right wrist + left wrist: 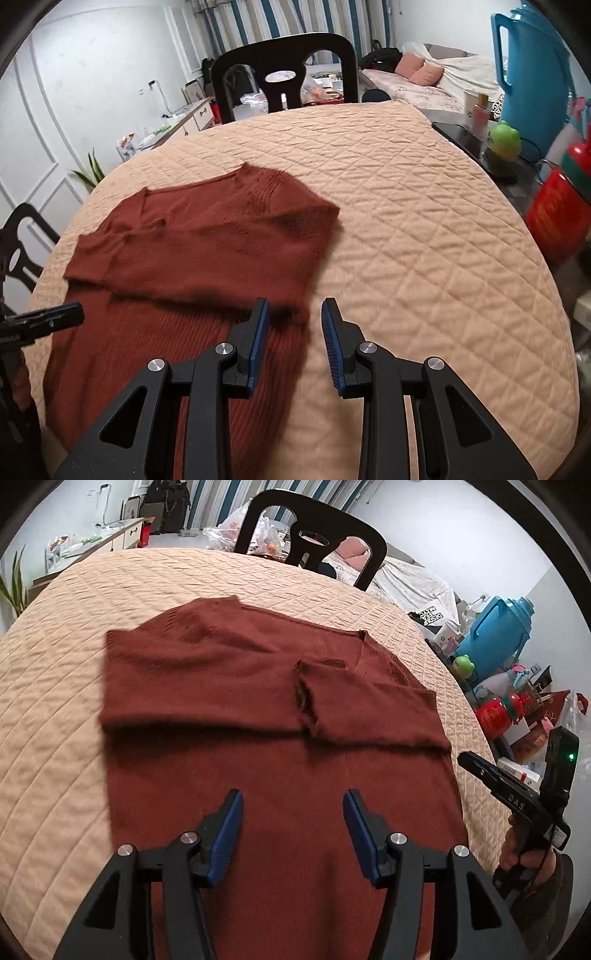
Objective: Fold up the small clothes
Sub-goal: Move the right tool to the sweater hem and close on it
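A rust-brown knitted sweater (221,686) lies flat on the quilted beige table cover (55,686), with both sleeves folded across its chest. My left gripper (293,801) hovers open over the sweater's lower body, with nothing between its blue pads. My right gripper (295,310) is open too, above the sweater (207,251) at its right side edge, one finger over the knit and one over the cover (424,240). In the left wrist view a hand holds the right gripper (476,768) just off the sweater's right edge. The left gripper's tip (70,312) shows at the far left of the right wrist view.
A black chair (314,528) stands at the table's far edge. Right of the table are a blue jug (495,635), a red bottle (493,716), a green toy (463,664) and boxes. A second black chair (18,240) is at the left. A sofa (424,81) stands behind.
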